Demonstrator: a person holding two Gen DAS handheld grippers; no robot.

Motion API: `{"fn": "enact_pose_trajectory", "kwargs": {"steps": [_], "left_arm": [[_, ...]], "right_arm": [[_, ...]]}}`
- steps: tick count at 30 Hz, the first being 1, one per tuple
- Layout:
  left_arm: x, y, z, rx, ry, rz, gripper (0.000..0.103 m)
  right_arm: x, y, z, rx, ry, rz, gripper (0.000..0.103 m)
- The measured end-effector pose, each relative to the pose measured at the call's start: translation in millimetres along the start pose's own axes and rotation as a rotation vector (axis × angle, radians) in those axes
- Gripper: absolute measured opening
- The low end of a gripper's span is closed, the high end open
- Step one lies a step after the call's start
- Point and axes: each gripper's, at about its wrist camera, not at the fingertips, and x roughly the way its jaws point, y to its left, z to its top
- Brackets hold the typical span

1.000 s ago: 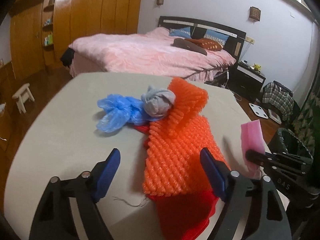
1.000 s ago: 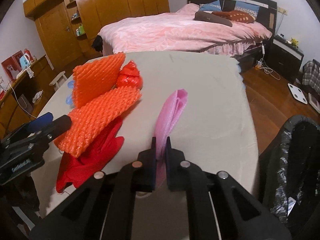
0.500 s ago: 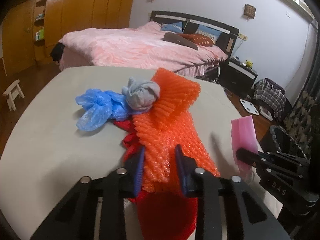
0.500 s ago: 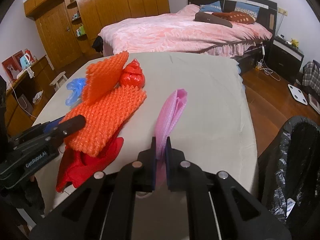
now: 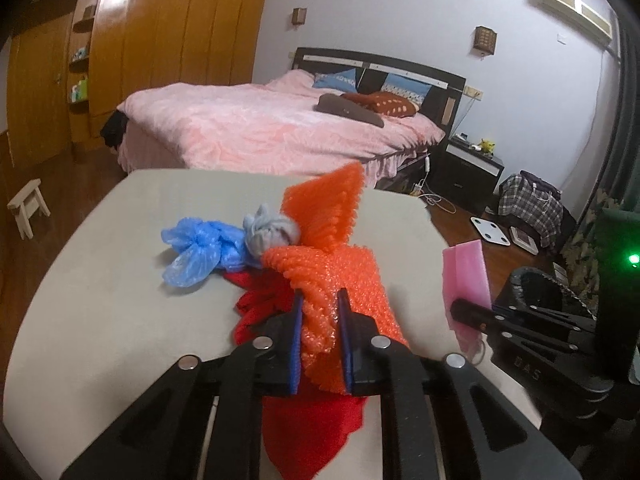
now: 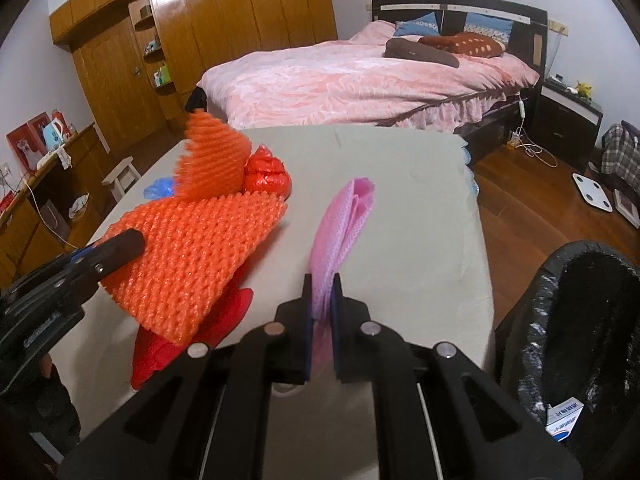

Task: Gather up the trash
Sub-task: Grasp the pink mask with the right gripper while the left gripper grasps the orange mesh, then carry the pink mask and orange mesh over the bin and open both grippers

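My left claw (image 5: 319, 303) is closing on the near end of the orange foam netting (image 5: 320, 264), which is bunched between my blue pads and runs away from me over the beige table (image 5: 100, 320), its far flap tilted up beside the blue bag (image 5: 200, 246). To the right, my right claw (image 6: 320, 286) is fully clamped on the folded pink foam sheet (image 6: 344, 220), standing up and forward from the jaws above the table, its long axis pointing toward the bed (image 6: 360, 76); the black-lined bin (image 6: 580, 320) sits farthest right.
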Motion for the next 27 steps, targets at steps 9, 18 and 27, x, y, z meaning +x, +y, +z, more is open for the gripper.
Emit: {"fn": "enact_pose_trajectory", "kwargs": {"steps": [9, 18, 27], "left_arm": [[-25.3, -25.4, 4.2, 0.043, -0.036, 0.001, 0.015], [-50.9, -56.2, 4.8, 0.127, -0.090, 0.021, 0.015], [-65.4, -78.4, 8.3, 0.149, -0.115, -0.011, 0.015]], "right_arm": [[-26.5, -9.5, 0.7, 0.027, -0.024, -0.001, 0.007], [-60.0, -16.8, 2.5, 0.028, -0.068, -0.004, 0.007], [-98.6, -27.7, 0.1, 0.028, -0.108, -0.016, 0.007]]}}
